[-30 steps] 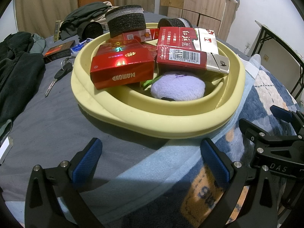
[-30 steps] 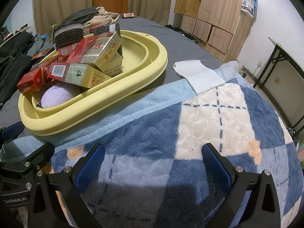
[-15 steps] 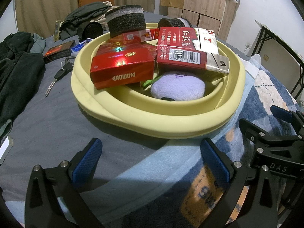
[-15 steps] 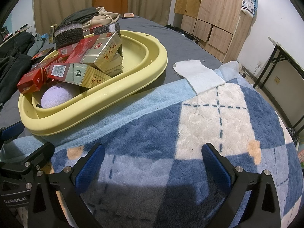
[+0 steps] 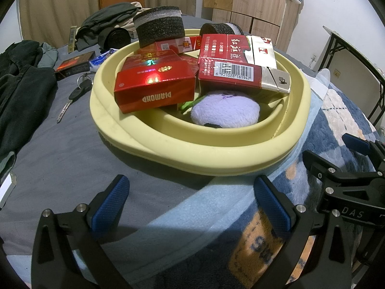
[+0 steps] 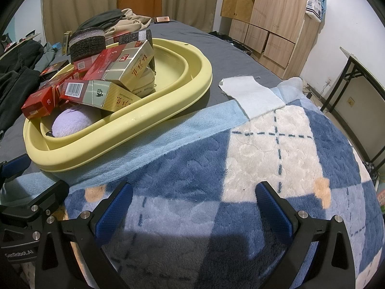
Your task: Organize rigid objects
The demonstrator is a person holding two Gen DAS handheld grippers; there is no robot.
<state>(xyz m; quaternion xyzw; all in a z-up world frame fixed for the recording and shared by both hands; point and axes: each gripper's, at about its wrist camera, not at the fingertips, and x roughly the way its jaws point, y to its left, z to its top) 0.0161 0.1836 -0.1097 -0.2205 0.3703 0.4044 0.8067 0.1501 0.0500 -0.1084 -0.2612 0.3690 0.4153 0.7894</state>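
Both grippers idle, jaws apart, holding nothing
Yellow basin (image 5: pixel 199 154) holds red cartons (image 5: pixel 154 82), foam rolls (image 5: pixel 158 27), possibly a plush (image 5: pixel 226 112); keys (image 5: pixel 74 94) beside it

A basin (image 5: pixel 216 159) sits on the bed (image 5: pixel 60 159), its near edge resting on a blanket (image 6: pixel 264 144). In the basin a plush ball (image 5: pixel 226 110) lies at the front, with boxes (image 5: pixel 154 84) stacked behind it and foam blocks (image 5: pixel 158 26) at the back. Keys (image 5: pixel 77 91) lie left of the basin, clothes (image 5: pixel 21 84) further left. A cloth (image 6: pixel 250 94) lies right of the basin
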